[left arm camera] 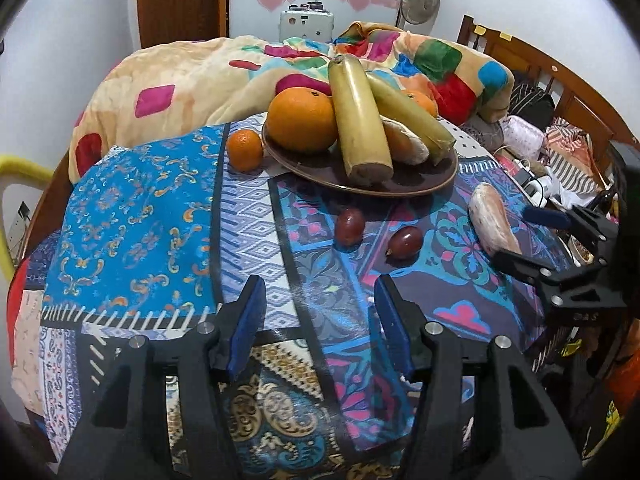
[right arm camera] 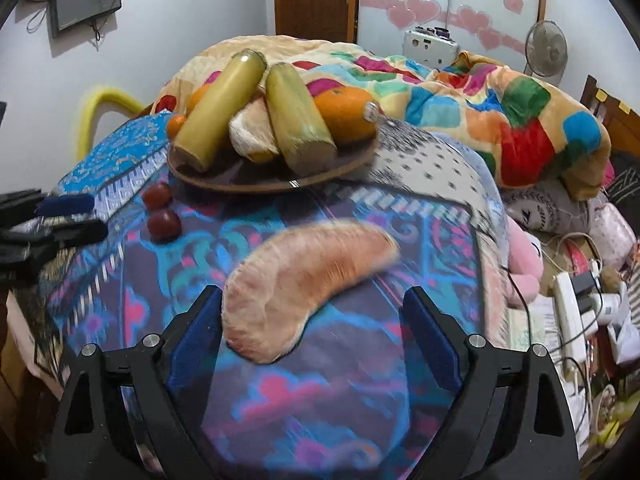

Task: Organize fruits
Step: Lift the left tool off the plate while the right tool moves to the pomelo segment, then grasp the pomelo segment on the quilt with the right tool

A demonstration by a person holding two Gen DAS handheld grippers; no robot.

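Note:
A brown plate (left arm camera: 360, 190) holds a big orange (left arm camera: 302, 120), two yellow-green cane pieces (left arm camera: 360, 120) and a peeled pomelo segment (left arm camera: 404, 142). A small orange (left arm camera: 245, 150) rests on the cloth by the plate's left rim. Two dark red grapes (left arm camera: 349, 226) (left arm camera: 405, 242) lie in front of the plate. My left gripper (left arm camera: 320, 284) is open over bare cloth, short of the grapes. Another pomelo segment (right arm camera: 304, 264) lies on the cloth between the wide-open jaws of my right gripper (right arm camera: 314, 294), near the left pad, not pressed. From the right wrist I see the plate (right arm camera: 260, 188) farther back.
The patterned cloth (left arm camera: 140, 220) covers a raised, rounded surface. A colourful blanket (right arm camera: 500, 120) is heaped behind the plate. To the right, lower down, lie a power strip (right arm camera: 572, 312), cables and clothes. A wooden headboard (left arm camera: 560, 80) stands at the far right.

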